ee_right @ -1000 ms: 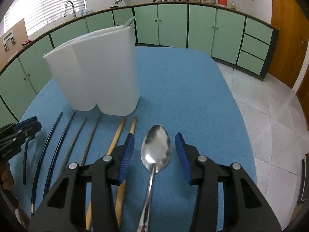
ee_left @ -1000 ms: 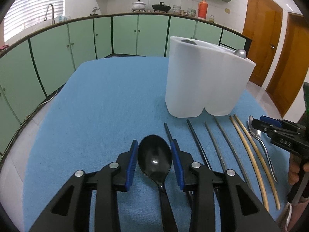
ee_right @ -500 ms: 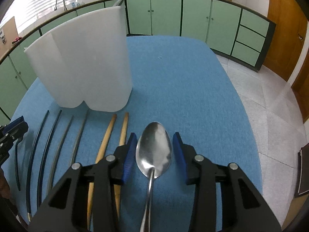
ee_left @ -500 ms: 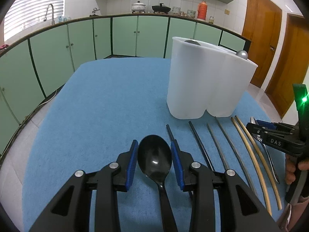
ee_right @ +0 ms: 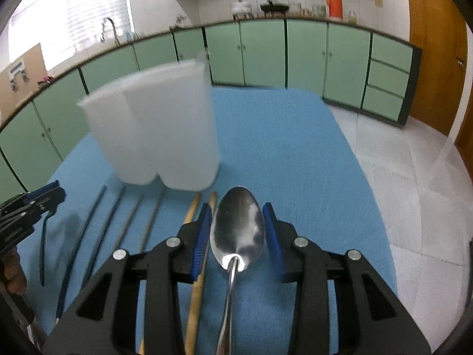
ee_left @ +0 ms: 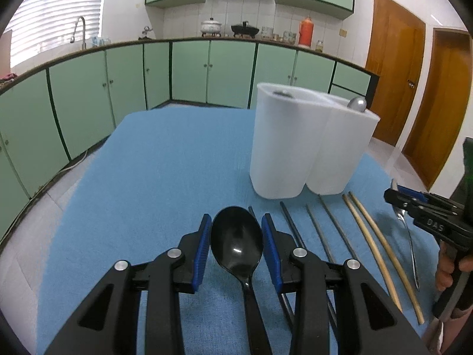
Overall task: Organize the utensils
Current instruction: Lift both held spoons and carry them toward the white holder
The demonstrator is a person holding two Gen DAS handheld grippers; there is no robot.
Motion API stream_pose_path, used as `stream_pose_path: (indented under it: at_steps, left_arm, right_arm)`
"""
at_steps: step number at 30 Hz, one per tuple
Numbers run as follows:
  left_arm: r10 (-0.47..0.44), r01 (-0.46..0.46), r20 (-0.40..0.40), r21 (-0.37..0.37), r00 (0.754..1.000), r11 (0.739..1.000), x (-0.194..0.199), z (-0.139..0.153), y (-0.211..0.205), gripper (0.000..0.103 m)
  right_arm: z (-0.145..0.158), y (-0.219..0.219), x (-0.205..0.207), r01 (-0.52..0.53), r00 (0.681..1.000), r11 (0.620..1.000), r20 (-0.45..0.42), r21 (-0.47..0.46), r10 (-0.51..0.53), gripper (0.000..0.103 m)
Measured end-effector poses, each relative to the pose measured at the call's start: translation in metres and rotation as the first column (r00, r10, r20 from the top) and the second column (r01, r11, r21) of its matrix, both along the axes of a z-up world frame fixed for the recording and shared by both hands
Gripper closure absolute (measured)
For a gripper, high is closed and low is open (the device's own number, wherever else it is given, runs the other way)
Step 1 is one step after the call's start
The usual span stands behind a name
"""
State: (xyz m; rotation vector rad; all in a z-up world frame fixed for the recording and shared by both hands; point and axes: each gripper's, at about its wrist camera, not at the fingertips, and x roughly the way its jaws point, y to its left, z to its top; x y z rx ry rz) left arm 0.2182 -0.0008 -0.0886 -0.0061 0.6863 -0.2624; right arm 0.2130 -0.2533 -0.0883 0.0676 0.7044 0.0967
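My left gripper (ee_left: 237, 238) is shut on the bowl of a black spoon (ee_left: 236, 244) low over the blue table. My right gripper (ee_right: 237, 230) is shut on the bowl of a silver spoon (ee_right: 237, 232), lifted a little off the cloth. A white two-compartment utensil holder (ee_left: 304, 145) stands ahead; it also shows in the right wrist view (ee_right: 156, 133), with utensil tips sticking out of its top. Black chopsticks (ee_left: 291, 222), grey chopsticks (ee_left: 334, 224) and wooden chopsticks (ee_left: 375, 245) lie in a row between the grippers.
The blue cloth-covered table (ee_left: 165, 159) ends at the floor on the left and right (ee_right: 414, 177). Green kitchen cabinets (ee_left: 189, 71) run behind. Wooden doors (ee_left: 393, 68) are at the right.
Both grippers have closed tighter on their spoon bowls. The right gripper has risen and tilted up with the silver spoon; the left view has also lifted slightly.
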Motion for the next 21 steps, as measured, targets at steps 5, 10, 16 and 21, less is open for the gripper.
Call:
stream_pose_path:
  at_steps: [5,10,16,21]
  left_arm:
    - [0.003,-0.002,0.042,-0.019,0.999,1.0,-0.008,0.011,-0.001,0.069]
    - [0.018,-0.013,0.088,-0.049,0.996,0.999,-0.014,0.025,0.002,0.069]
    - [0.038,-0.027,0.139,-0.084,0.99,0.996,-0.014,0.044,0.005,0.069]
    - [0.052,-0.031,0.194,-0.11,0.98,0.993,-0.008,0.064,0.007,0.069]
  right_arm:
    - [0.02,-0.006,-0.021,-0.007,0.996,1.0,0.092,0.015,0.005,0.069]
    - [0.044,-0.019,-0.031,-0.011,0.984,0.999,0.178,0.042,0.003,0.069]
    - [0.073,-0.026,-0.034,-0.014,0.961,0.998,0.275,0.067,-0.005,0.069]
    - [0.093,-0.026,-0.028,-0.015,0.929,0.996,0.37,0.084,-0.018,0.069]
